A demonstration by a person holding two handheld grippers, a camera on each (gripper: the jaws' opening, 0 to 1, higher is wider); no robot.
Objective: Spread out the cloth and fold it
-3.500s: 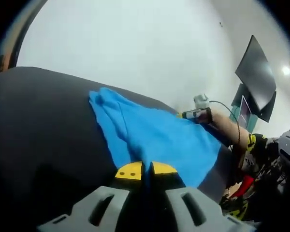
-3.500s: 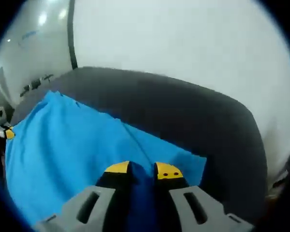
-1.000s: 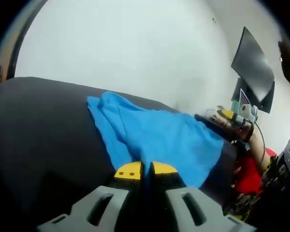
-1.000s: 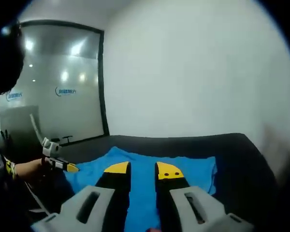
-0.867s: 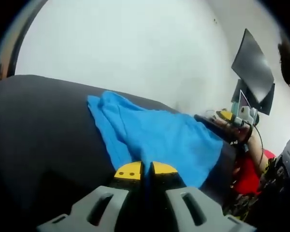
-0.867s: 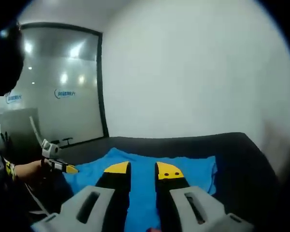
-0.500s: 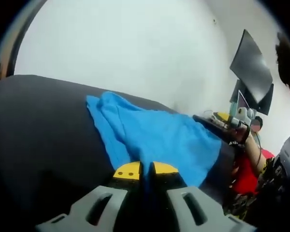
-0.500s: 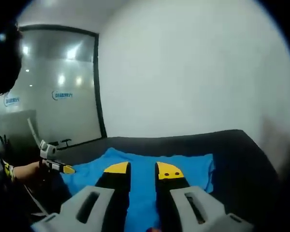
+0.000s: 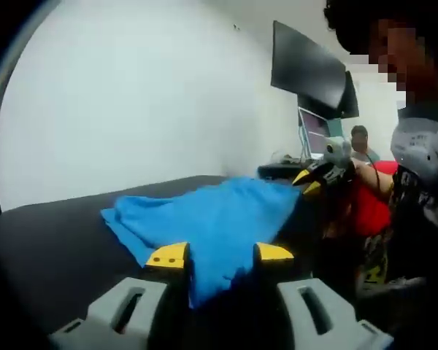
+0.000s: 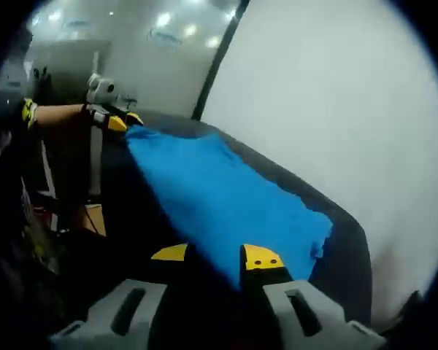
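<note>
A dark worktop stands against a white wall. The blue cloth lies spread on it, its long axis running from one gripper to the other along the worktop's near edge. The left gripper has its jaws parted, a cloth corner hanging between them. The right gripper also has its jaws apart, the cloth's edge just beyond them. Far right, a dark monitor.
</note>
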